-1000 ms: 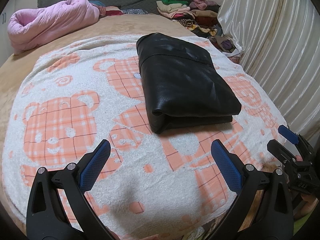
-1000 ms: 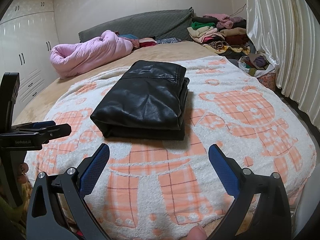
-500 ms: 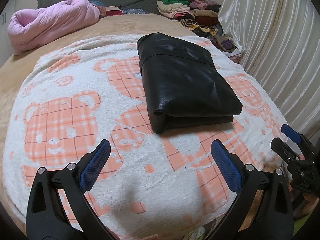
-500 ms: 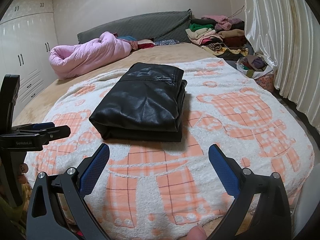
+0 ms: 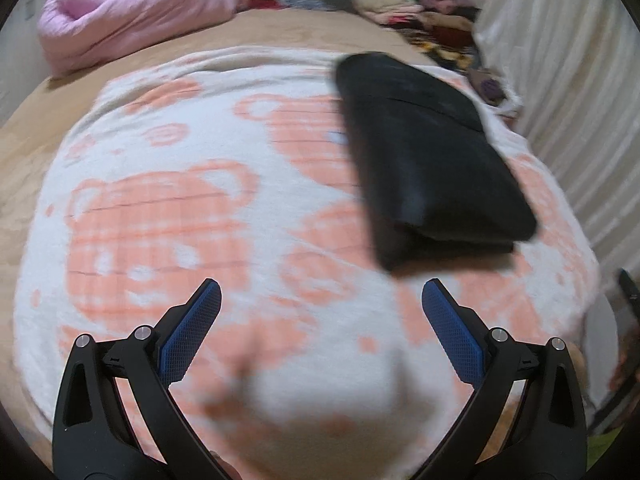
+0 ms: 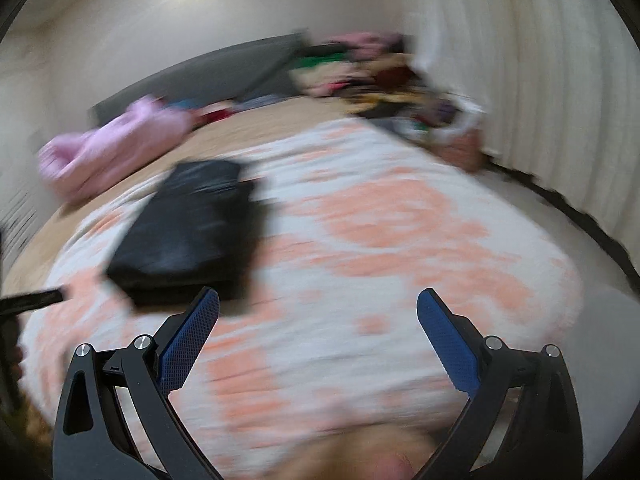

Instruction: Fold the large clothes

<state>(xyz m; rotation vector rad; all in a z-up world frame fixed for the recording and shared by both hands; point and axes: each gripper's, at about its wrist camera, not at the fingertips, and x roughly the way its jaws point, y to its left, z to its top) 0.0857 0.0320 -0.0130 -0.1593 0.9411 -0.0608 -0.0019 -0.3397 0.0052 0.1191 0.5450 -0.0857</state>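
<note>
A pink quilt (image 5: 132, 20) lies at the bed's far left. The left gripper (image 5: 320, 308) hangs over the bear-print blanket (image 5: 168, 216), jaws wide and empty. The folded black garment (image 5: 428, 160) rests on the blanket, ahead and rightward. The right gripper (image 6: 318, 312) likewise gapes empty.

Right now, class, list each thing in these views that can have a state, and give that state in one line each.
black garment: folded into a thick rectangle, lying flat on the blanket, ungripped.
bear-print blanket: spread out over the bed.
pink quilt: bunched up at the far side.
clothes pile: heaped, blurred.
left gripper: open, empty.
right gripper: open, empty.
</note>
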